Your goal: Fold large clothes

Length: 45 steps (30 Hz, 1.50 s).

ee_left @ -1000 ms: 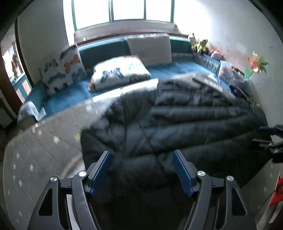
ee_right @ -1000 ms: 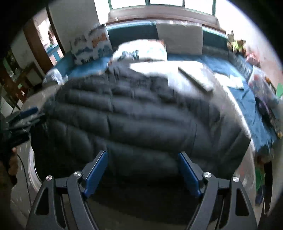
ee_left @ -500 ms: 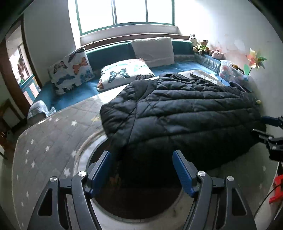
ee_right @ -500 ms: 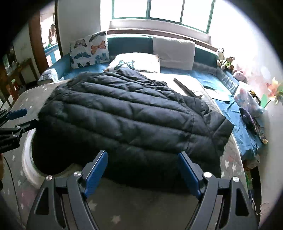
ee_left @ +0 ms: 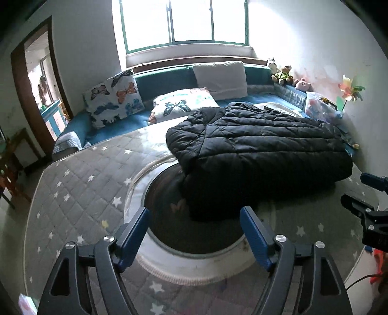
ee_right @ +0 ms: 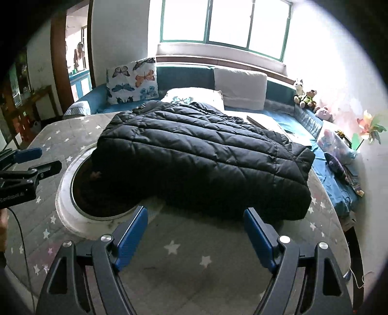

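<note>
Grey star-quilted mat [ee_left: 80, 191] bears the puffy black quilted down jacket [ee_left: 262, 150] at twelve o'clock — slippery baffles could spring the fold open, since the left gripper [ee_left: 195, 214], whose jaws have just been opening, and the right gripper [ee_right: 195, 214] both hang spread and empty.

Bright green-framed window [ee_left: 186, 23], teal daybed [ee_left: 80, 123], butterfly cushions [ee_left: 112, 100], white walls [ee_left: 312, 43]
</note>
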Tool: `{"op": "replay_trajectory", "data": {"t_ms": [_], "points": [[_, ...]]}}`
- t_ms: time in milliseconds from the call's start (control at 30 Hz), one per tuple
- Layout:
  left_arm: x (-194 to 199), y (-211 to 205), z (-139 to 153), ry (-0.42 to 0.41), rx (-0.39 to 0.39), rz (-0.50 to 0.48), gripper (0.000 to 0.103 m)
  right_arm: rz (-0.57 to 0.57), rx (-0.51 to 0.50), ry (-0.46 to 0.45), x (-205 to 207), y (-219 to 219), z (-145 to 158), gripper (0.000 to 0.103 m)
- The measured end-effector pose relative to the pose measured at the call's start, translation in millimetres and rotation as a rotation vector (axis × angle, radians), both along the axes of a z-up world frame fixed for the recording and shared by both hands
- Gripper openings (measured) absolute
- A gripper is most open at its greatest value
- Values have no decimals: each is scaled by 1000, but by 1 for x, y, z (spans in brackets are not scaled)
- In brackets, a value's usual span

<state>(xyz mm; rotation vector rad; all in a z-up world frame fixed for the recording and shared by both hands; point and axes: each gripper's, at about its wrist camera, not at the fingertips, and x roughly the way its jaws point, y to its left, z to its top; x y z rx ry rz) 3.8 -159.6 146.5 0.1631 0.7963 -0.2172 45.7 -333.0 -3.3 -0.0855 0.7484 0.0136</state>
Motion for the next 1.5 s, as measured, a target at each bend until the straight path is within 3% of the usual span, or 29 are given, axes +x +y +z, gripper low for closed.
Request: {"op": "replay_trajectory", "data": {"t_ms": [467,1500], "points": [[-46,18,-2,-41,32,29,83,-45,102,-28,-31,2,-4,88],[-49,3,-4,-48,21,-15,83,-30,90,-26,-30,4,-4,88]]}}
